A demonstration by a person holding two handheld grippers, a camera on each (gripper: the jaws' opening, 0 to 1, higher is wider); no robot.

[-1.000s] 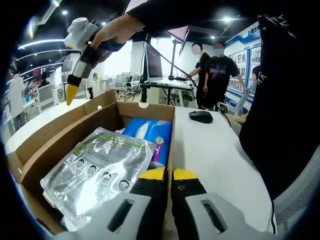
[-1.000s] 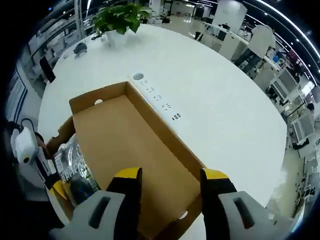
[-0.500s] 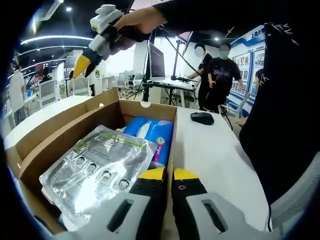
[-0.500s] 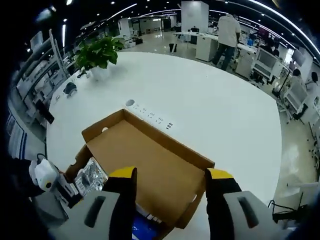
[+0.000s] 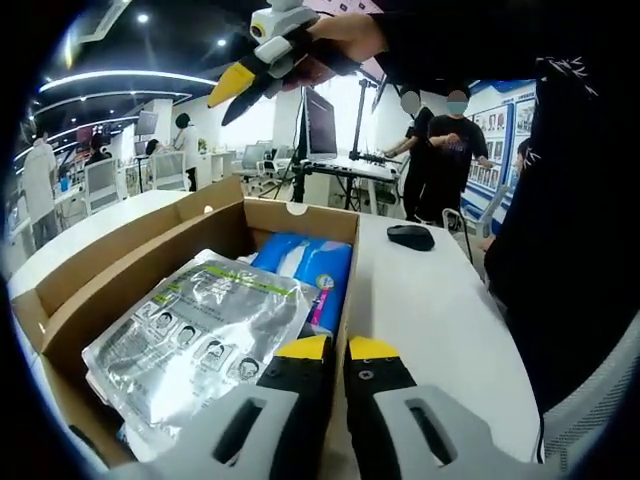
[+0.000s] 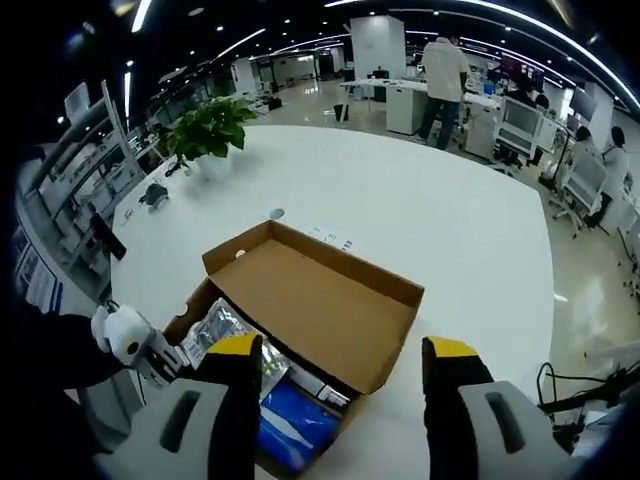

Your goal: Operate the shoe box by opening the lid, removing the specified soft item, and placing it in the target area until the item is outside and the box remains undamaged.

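Your brown cardboard shoe box sits on the round white table with its hinged cardboard lid thrown fully back and lying flat; no tears or crushed corners are visible. Inside lie a silver foil pouch printed with small pictures and, just beyond and partly under it, a blue plastic soft pack.

Your left gripper rests low at the box's near end, yellow tips pressed together with nothing between them, just beside the pouch's near corner. Your right gripper is raised well above the box, jaws spread wide and empty.

Judgement: lid opening is done and extraction is the step in hand. The task sentence does not settle which soft item is specified, so confirm that first. Bring the right gripper straight down, clear of the side walls, and pinch a free edge of the item rather than its middle. Lift vertically so nothing drags on the cardboard; steady the box with the left gripper if it shifts
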